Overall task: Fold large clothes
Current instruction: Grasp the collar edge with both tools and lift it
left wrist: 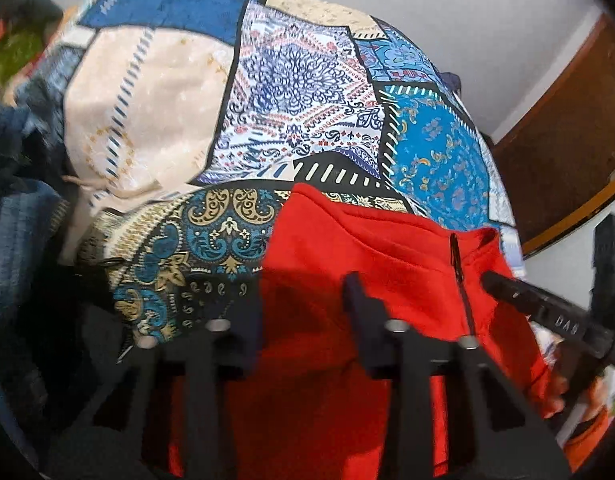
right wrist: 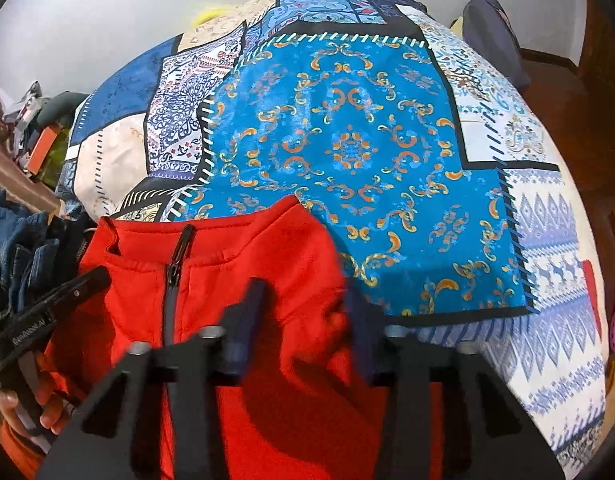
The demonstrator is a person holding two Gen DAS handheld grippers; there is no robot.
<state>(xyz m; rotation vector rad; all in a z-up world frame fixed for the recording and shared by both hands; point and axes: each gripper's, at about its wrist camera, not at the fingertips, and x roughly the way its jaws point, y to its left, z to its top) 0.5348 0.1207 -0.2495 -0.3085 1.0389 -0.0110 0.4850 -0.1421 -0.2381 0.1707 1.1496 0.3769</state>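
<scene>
A red zip-up fleece top (left wrist: 347,248) lies on the patterned bedspread (left wrist: 291,92), collar away from me, its dark zipper (left wrist: 459,268) closed at the neck. My left gripper (left wrist: 303,296) is open, its two fingers spread over the top's left shoulder area. In the right wrist view the same red top (right wrist: 243,264) fills the lower left, zipper (right wrist: 173,272) left of centre. My right gripper (right wrist: 307,304) is open above the top's right shoulder, near its edge on the blue patch (right wrist: 347,152). Each gripper shows in the other's view, at the right (left wrist: 547,312) and left (right wrist: 47,308).
A heap of denim and dark clothes (left wrist: 23,216) sits at the bed's left; it also shows in the right wrist view (right wrist: 23,236). A brown wooden door (left wrist: 563,144) stands right of the bed. A purple-grey bag (right wrist: 495,40) rests at the far right corner.
</scene>
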